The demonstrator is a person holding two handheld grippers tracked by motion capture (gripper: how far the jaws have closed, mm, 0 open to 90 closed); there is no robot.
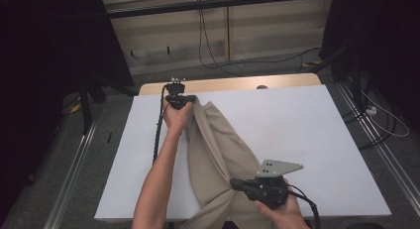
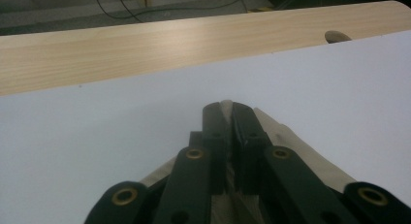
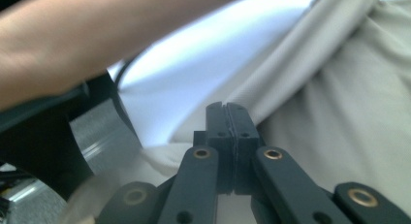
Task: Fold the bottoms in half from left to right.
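A long beige garment of soft woven cloth (image 1: 218, 154) lies stretched across the white counter (image 1: 307, 135), running from about 11 o'clock on the counter top down to 6 o'clock, where its lower end hangs over the near edge. It is gathered into lengthwise folds and narrows at both held ends.

The left tool (image 1: 190, 101), a black two-jaw device held in the person's left hand (image 1: 176, 116), sits at the 11 o'clock end of the cloth, near the far edge of the white surface. In the left gripper view its jaws are pressed together with a thin edge of the beige cloth (image 2: 226, 107) pinched between them, and more of the fabric spreads out beneath the jaws toward 5 o'clock. Beyond the jaws lie the bare white surface and a pale wooden strip (image 2: 160, 44) along the counter's far side.

The right tool (image 1: 235, 183), black with a grey three-cornered plate (image 1: 277, 168) on top, sits at about 6 o'clock, near the front edge, in the person's right hand (image 1: 280, 211). It points toward 9 o'clock into the bunched cloth. In the right gripper view its jaws are pressed tightly together over the fabric (image 3: 339, 103), which fills the side toward 3 o'clock; the pictures do not plainly show cloth between the pads. The person's left forearm (image 3: 97, 35) crosses at 11 o'clock.
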